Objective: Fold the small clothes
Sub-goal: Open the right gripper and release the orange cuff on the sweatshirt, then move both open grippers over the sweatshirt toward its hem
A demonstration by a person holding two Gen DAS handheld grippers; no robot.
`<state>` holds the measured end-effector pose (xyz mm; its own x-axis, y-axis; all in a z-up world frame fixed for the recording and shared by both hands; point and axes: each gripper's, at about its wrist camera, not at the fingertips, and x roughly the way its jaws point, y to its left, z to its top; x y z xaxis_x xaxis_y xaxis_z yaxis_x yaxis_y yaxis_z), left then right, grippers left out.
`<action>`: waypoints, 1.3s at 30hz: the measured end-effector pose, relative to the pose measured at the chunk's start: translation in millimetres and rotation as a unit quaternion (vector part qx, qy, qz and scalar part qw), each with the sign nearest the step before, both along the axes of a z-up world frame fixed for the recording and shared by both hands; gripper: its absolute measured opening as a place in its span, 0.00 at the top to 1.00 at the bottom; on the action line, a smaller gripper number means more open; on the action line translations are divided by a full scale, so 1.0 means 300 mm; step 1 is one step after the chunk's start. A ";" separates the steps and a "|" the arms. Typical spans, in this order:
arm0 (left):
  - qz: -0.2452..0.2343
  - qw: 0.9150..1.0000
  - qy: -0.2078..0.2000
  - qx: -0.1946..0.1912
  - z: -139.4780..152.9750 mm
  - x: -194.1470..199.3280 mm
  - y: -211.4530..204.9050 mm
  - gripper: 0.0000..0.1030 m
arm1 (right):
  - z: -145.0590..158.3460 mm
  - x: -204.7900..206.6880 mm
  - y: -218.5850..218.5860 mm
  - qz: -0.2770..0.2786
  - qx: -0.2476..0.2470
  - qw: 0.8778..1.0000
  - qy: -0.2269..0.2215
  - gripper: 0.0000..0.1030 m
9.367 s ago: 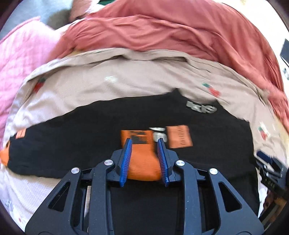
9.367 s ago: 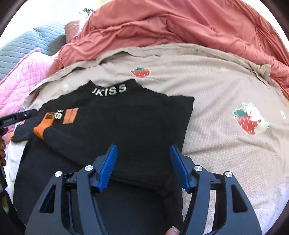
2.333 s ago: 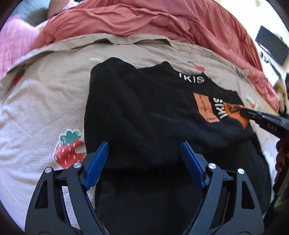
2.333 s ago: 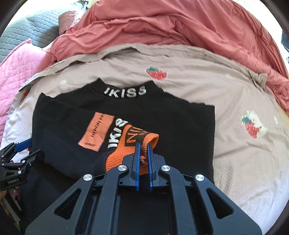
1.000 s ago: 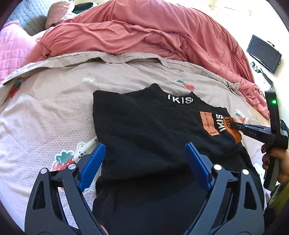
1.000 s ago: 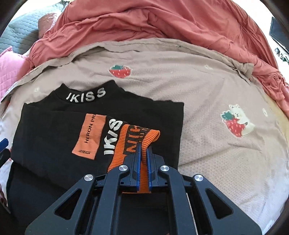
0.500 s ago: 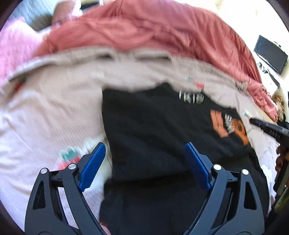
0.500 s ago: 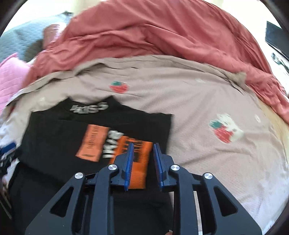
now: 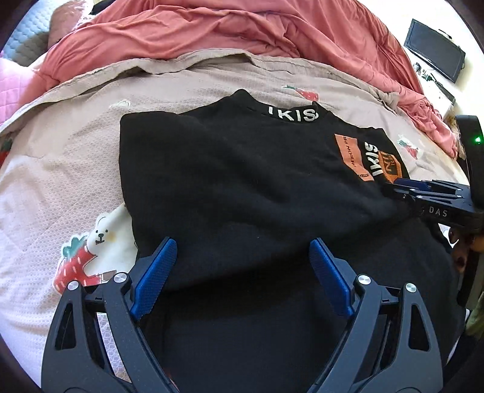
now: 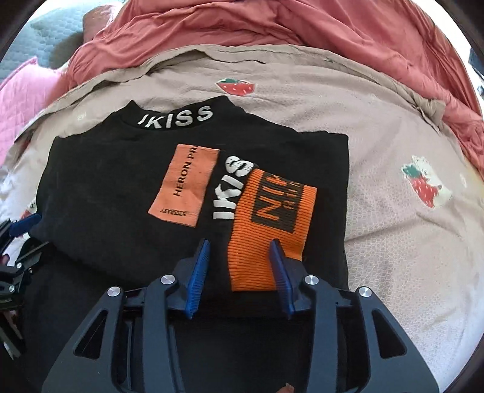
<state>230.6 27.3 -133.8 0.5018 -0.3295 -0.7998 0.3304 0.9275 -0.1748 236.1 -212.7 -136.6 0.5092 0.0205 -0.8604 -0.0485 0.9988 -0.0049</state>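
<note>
My right gripper (image 10: 239, 252) has just been opening, its jaws apart and released from the ribbed orange cuff (image 10: 269, 223), which lies flat between them on the folded sleeve. My left gripper (image 9: 242, 257) hangs wide open, grasping nothing, over the black knit sweater (image 9: 230, 175). The sweater lies on the bed's beige waffle-textured strawberry-print sheet (image 10: 378, 145), below a rumpled coral blanket (image 9: 230, 27).

Quick count from both wrist views: one black knit sweater (image 10: 121, 187) with white collar lettering, one ribbed orange cuff (image 10: 269, 223), one flat orange patch (image 10: 184, 186). Two black grippers with blue pads, left (image 9: 242, 272) and right (image 10: 240, 272). One beige strawberry-print bedsheet (image 10: 378, 127), one rumpled coral-red duvet (image 9: 242, 27), one dark flat screen (image 9: 434, 50).
</note>
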 end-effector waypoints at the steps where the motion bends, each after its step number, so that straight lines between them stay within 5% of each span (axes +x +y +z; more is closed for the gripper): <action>1: 0.001 1.000 0.002 -0.002 0.000 0.000 0.004 0.21 | -0.002 0.001 0.001 0.001 -0.001 1.000 0.000 0.62; 8: 0.016 0.999 0.001 -0.039 0.037 0.002 0.038 0.20 | 0.006 0.006 -0.008 0.004 0.004 1.000 0.001 0.58; 15: 0.060 0.994 -0.054 -0.070 0.132 0.018 0.098 0.17 | 0.112 -0.015 -0.034 0.000 0.024 0.998 -0.065 0.48; 21: 0.058 0.997 -0.027 -0.030 0.104 0.126 0.063 0.17 | 0.095 0.064 -0.001 0.008 0.012 0.998 -0.058 0.43; 25: 0.047 0.999 0.018 0.017 -0.005 0.144 0.038 0.17 | -0.021 0.130 -0.002 -0.001 -0.039 0.999 0.013 0.42; 32: 0.047 0.999 0.006 0.012 0.004 0.108 0.049 0.17 | -0.020 0.129 -0.003 -0.002 -0.039 0.999 0.009 0.40; 39: 0.057 0.998 0.011 0.004 0.031 0.089 0.059 0.16 | 0.102 0.012 -0.056 0.001 0.013 0.999 -0.042 0.25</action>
